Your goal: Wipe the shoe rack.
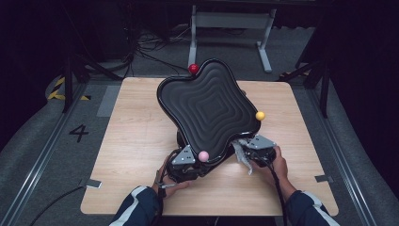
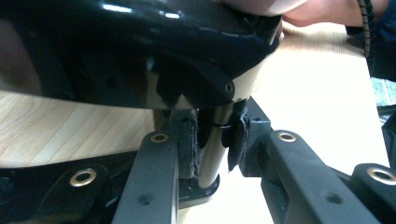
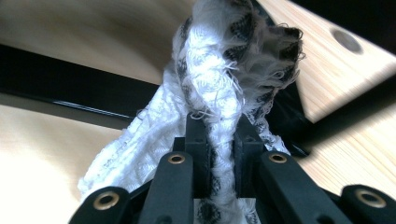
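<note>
A black, wavy-ribbed board (image 1: 209, 110) stands tilted on a stand on the wooden table (image 1: 136, 136). A red ball (image 1: 193, 68), a yellow ball (image 1: 260, 115) and a pink ball (image 1: 203, 156) sit at its lobes. My left gripper (image 1: 184, 164) reaches under the near edge; in the left gripper view it (image 2: 211, 133) is shut on the stand's metal post (image 2: 212, 161) beneath the board's glossy underside (image 2: 140, 46). My right gripper (image 1: 256, 147) is at the board's near right corner, shut on a white patterned cloth (image 1: 242, 156). The cloth (image 3: 219, 60) bunches up above the right gripper (image 3: 219, 135).
The table's near edge lies just behind both hands, with bare wood to the left and right of the board. A white metal frame (image 1: 230, 21) and cables (image 1: 150, 47) lie on the floor beyond the table. A floor rail (image 1: 42, 155) runs along the left.
</note>
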A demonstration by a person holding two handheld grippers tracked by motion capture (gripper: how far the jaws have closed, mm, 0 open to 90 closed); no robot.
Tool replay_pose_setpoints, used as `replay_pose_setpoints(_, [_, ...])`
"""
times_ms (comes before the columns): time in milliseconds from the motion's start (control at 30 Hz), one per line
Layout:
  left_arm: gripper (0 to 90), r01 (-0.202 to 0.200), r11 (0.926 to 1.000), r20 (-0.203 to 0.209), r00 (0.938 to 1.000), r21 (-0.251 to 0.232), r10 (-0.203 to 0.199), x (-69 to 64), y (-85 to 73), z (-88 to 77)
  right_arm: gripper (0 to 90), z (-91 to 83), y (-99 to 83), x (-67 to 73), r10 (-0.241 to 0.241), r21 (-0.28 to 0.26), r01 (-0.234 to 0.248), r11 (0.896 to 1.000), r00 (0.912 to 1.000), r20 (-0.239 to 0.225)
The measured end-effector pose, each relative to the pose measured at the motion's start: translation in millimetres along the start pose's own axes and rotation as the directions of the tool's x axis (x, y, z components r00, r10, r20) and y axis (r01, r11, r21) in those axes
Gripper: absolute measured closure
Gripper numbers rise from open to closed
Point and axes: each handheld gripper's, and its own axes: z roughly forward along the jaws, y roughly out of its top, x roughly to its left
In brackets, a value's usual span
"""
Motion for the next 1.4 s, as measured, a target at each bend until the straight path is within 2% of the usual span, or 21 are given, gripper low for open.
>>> replay_pose_setpoints(33, [73.2, 0.0, 1.0, 0.0, 1.0, 0.0, 0.0, 0.0, 0.0, 0.0, 80.2, 0.0, 0.0, 0.0, 0.0, 0.0, 0.0, 1.0, 1.0, 0.0])
replay_pose_setpoints(67, [73.2, 0.0, 1.0, 0.0, 1.0, 0.0, 0.0, 0.0, 0.0, -0.1, 80.2, 0.0, -5.3, -9.8, 0.021, 0.012, -0.022, 1.0, 0.9994, 0.028])
replay_pose_setpoints(133, [73.2, 0.0, 1.0, -0.001, 1.0, 0.004, 0.0, -0.1, 0.1, -0.3, 80.3, -0.2, -7.0, -12.6, 0.033, 0.016, -0.034, 0.999, 0.9989, 0.033])
replay_pose_setpoints(167, [73.3, -0.001, 1.0, 0.0, 1.0, 0.005, 0.001, -0.1, 0.1, -0.4, 80.2, -1.7, -9.9, -20.3, 0.065, 0.018, -0.066, 0.998, 0.9975, 0.028])
replay_pose_setpoints(367, [73.2, 0.001, 1.0, 0.001, 1.0, 0.002, -0.001, 0.1, 0.0, -0.1, 80.2, -2.2, -9.5, -19.1, 0.058, 0.02, -0.058, 0.998, 0.998, 0.027])
replay_pose_setpoints(667, [73.2, 0.002, 1.0, 0.004, 1.0, 0.0, -0.002, 0.4, -0.1, 0.0, 80.1, -1.0, -5.0, -1.3, 0.008, 0.007, -0.008, 1.0, 0.9998, -0.018])
replay_pose_setpoints(933, [73.2, 0.003, 1.0, 0.006, 1.0, 0.005, -0.004, 0.0, 0.2, -0.1, 80.1, -1.9, -0.6, 13.0, -0.017, -0.007, 0.017, 1.0, 0.9986, -0.051])
replay_pose_setpoints(1067, [73.1, 0.0, 1.0, 0.01, 0.9999, 0.001, 0.0, -0.3, 0.4, 0.5, 80.0, -4.3, 5.5, 31.4, -0.062, -0.024, 0.06, 0.998, 0.9935, -0.096])
replay_pose_setpoints(1100, [73.1, 0.0, 1.0, 0.011, 0.9999, 0.002, 0.0, -0.4, 0.4, 0.6, 80.0, -4.3, 5.5, 31.4, -0.062, -0.024, 0.06, 0.998, 0.9935, -0.096])
replay_pose_setpoints(1233, [73.2, 0.0, 1.0, 0.009, 1.0, 0.002, 0.0, -0.4, 0.4, 0.4, 80.0, -6.7, 10.0, 46.2, -0.1, -0.036, 0.096, 0.995, 0.9874, -0.123])
replay_pose_setpoints(1400, [73.2, -0.003, 1.0, 0.009, 1.0, 0.002, 0.003, -0.4, 0.6, 0.4, 80.0, -6.7, 9.9, 46.2, -0.096, -0.039, 0.092, 0.995, 0.9866, -0.132])
